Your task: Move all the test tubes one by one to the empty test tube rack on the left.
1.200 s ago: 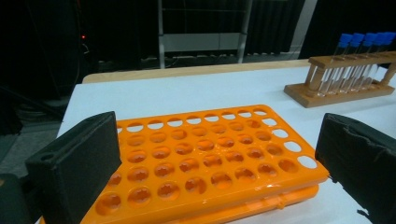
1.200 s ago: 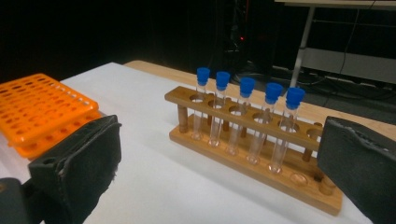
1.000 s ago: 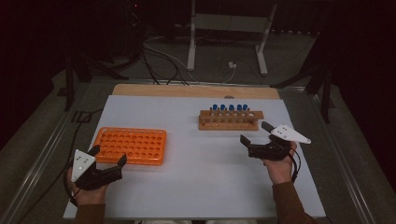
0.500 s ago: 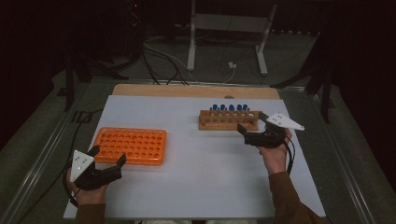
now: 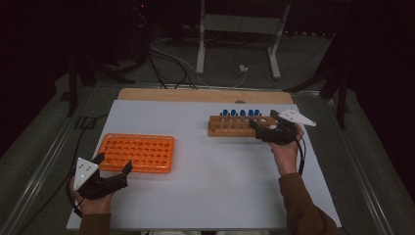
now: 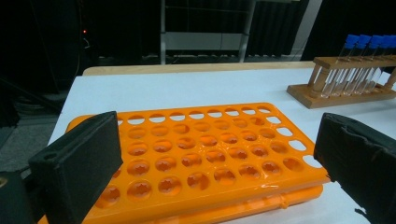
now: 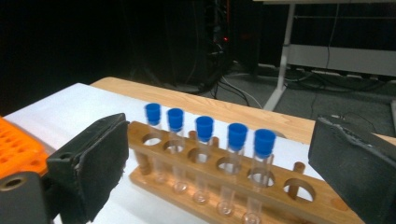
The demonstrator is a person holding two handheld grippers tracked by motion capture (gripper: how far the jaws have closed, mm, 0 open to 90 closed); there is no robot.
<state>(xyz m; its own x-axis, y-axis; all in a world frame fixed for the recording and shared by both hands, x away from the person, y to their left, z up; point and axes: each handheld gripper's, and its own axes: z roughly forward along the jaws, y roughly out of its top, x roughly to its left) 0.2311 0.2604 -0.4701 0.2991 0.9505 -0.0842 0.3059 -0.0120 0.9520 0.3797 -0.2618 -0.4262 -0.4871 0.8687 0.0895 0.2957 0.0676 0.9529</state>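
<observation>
Across the middle of the scene lies a white rectangular table top with a bare wooden strip along its far edge. On its left part rests a flat orange plastic rack pierced by rows of round holes, all of them vacant in the left gripper view. Toward the far right stands a smaller wooden test-tube rack, which carries five clear glass tubes with blue caps upright in a row, with one free hole at its right end. At the near left edge, the left gripper sits just beside the orange rack's near corner, its jaws spread wide with nothing between them. At the wooden rack's right end, the right gripper has its jaws wide too, just begun to close, and they frame the tubes without touching them.
</observation>
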